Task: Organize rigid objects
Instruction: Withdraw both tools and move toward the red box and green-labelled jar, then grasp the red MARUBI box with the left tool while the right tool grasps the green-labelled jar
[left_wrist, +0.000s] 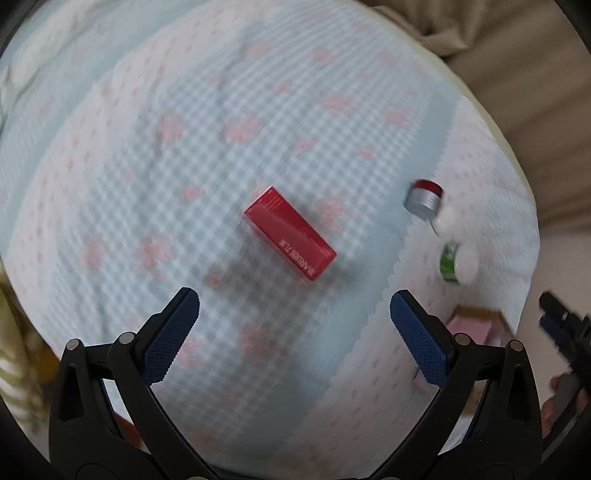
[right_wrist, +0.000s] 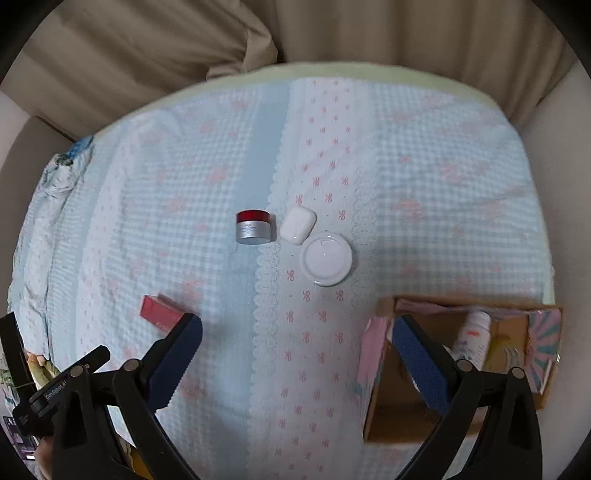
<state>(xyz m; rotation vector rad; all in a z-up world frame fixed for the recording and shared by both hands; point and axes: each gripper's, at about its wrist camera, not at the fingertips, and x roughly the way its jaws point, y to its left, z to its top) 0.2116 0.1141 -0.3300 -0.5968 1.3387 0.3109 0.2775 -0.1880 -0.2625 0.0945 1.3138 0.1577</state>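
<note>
A red rectangular box (left_wrist: 290, 233) lies flat on the blue checked cloth, just beyond my open, empty left gripper (left_wrist: 294, 308); it also shows in the right wrist view (right_wrist: 161, 312). A silver jar with a red lid (right_wrist: 252, 226), a white earbud case (right_wrist: 297, 225) and a white round lidded container (right_wrist: 325, 260) sit together mid-cloth. The jar (left_wrist: 424, 201) and the green-sided container (left_wrist: 457, 263) show blurred at the right of the left wrist view. My right gripper (right_wrist: 297, 332) is open and empty, hovering above the cloth beside a cardboard box (right_wrist: 391, 406).
The cardboard box holds a white bottle (right_wrist: 472, 339) and a yellowish item (right_wrist: 504, 356). Its pink corner shows in the left wrist view (left_wrist: 471, 326). Beige curtains (right_wrist: 166, 48) hang behind the bed's far edge. Crumpled bedding (right_wrist: 59, 170) lies at the left.
</note>
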